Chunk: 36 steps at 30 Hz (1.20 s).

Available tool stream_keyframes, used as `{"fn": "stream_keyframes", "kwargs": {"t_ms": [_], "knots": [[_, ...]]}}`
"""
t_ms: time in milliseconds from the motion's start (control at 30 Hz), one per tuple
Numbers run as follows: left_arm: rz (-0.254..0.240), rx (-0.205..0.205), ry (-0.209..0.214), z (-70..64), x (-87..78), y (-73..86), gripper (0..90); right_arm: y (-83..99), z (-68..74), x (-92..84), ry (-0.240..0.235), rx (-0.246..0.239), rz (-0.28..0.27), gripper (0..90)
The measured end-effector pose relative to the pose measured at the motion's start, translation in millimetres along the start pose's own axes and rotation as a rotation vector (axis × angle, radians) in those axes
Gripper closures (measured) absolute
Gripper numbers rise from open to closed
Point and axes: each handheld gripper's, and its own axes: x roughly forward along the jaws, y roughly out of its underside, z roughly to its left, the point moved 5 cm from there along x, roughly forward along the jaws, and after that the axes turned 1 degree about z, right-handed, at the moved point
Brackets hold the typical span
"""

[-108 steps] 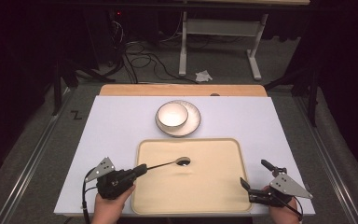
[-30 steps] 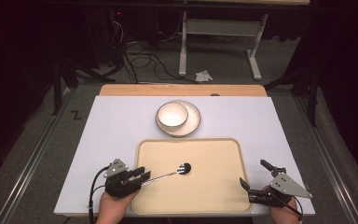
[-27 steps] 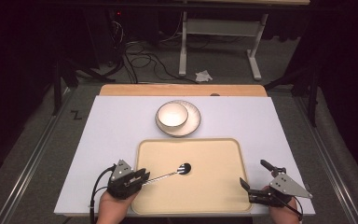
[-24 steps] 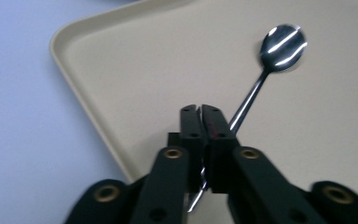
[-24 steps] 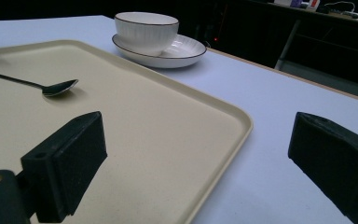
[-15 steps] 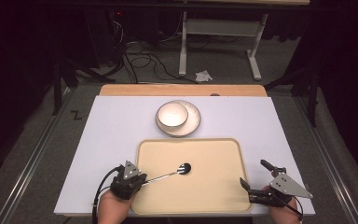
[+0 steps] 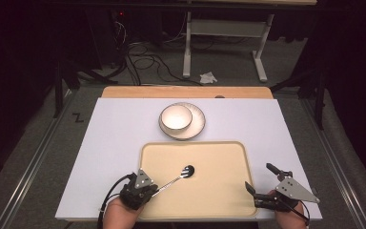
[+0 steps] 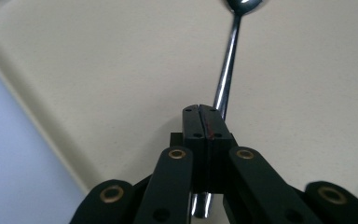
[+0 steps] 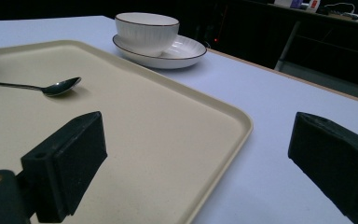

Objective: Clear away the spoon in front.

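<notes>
Over at the near edge of the white table (image 7: 119,129), the left gripper (image 7: 148,191) is sitting low above the near left corner of the cream tray (image 7: 219,157). Its two black jaws are pressed flat together, pad against pad, in the left gripper view. The spoon (image 8: 224,84) is not pinched between them: its shiny handle is running underneath the closed tips and out past the gripper's body toward the bottom of that view, so the jaws are lying over the handle rather than clamping it. Whether the tips are actually touching the metal I cannot tell.

From above, the spoon (image 7: 177,177) is lying flat on the tray, its dark-looking bowl pointing toward the tray's middle and its handle slanting back toward the left gripper. In the right gripper view the spoon (image 9: 51,87) is resting with its bowl on the tray surface, well apart from the tray's rim.

The right gripper (image 7: 263,183) is waiting at the near right corner of the tray, its jaws standing wide apart with nothing between them; one jaw is hanging over the tray, the other over the bare table just beside the rim.

Farther back, a white bowl (image 7: 175,117) is sitting on a white plate (image 7: 198,125), just beyond the tray's far edge.
</notes>
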Motion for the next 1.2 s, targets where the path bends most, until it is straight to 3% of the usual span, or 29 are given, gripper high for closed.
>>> {"fn": "stream_keyframes", "kwargs": {"t_ms": [167,333,433,567,667,733,833,967,1133,1200], "knots": [[0.014,0.023,0.068,-12.4,1.5,-2.1,90.0,0.1,-0.2,0.2,-0.001,0.000,-0.002,5.0],[0.008,0.036,0.079,-15.6,2.0,-2.3,90.0,0.0,-0.1,0.1,0.001,-0.001,0.000,5.0],[-0.022,0.018,0.053,-13.5,3.2,-6.1,90.0,0.0,-0.6,-0.1,0.004,-0.005,0.000,5.0],[-0.066,-0.042,0.056,-11.0,6.1,-19.1,90.0,0.4,-0.5,0.2,0.006,-0.008,0.004,5.0],[-0.089,-0.033,0.060,-14.4,6.5,-29.1,90.0,0.4,-0.6,0.3,0.007,-0.010,0.004,5.0],[-0.116,-0.015,0.066,-22.6,12.2,-44.5,90.0,0.6,-0.6,0.4,0.005,-0.002,0.001,5.0],[-0.109,-0.008,0.073,-28.9,22.6,-53.6,90.0,0.6,-1.4,-0.3,0.005,-0.003,-0.001,5.0],[-0.059,0.008,0.072,-36.9,45.1,-65.6,90.0,0.8,-1.4,-1.6,0.008,0.007,0.002,5.0],[-0.023,0.018,0.051,-35.8,54.1,-68.2,90.0,0.8,-1.7,-0.7,0.003,0.005,-0.003,5.0],[-0.016,0.002,0.043,-27.8,55.0,-66.7,90.0,0.5,-1.7,-0.2,0.000,-0.007,-0.004,4.9]]}}
